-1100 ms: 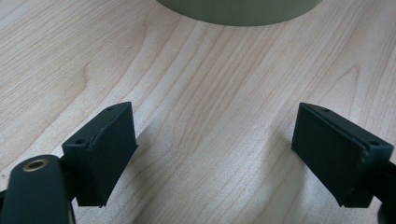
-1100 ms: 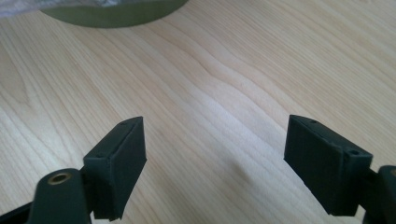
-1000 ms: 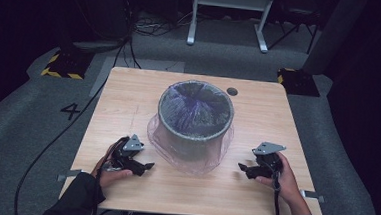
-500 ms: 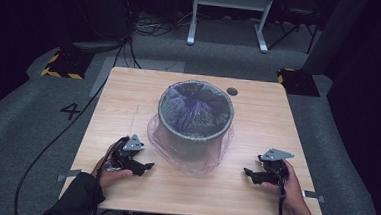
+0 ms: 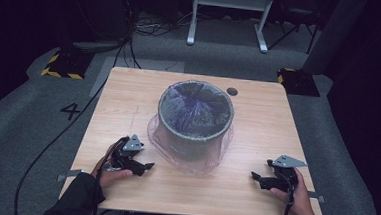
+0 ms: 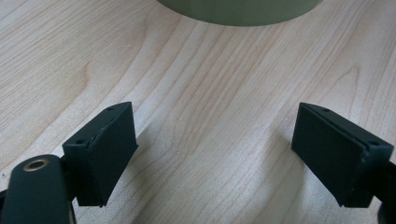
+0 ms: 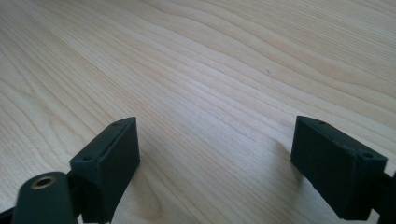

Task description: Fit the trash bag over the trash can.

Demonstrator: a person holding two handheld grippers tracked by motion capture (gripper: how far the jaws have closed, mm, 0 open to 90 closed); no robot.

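A round grey bin [image 5: 195,120] lined with a thin purplish plastic bag stands in the middle of the wooden table [image 5: 257,126]. The bag's loose skirt spreads on the wood around its base. My left gripper [image 5: 143,168] rests on the table just left of the bag's edge, open, with bare wood between its jaws. In the left gripper view that gripper [image 6: 212,135] faces the bin's base [image 6: 238,8]. My right gripper [image 5: 257,179] lies near the front right corner, apart from the bin. Its jaws have just been opening, and in the right gripper view the right gripper [image 7: 215,140] holds nothing.
A small round hole [image 5: 232,91] sits in the tabletop behind the bin. Beyond the table stand a white frame [image 5: 229,19], cables on the grey floor and yellow-black striped blocks [image 5: 61,65]. A "4" [image 5: 70,111] marks the floor at left.
My right gripper has slid to the right and toward the front edge, away from the bin, and sunk a little. The left gripper has kept still.
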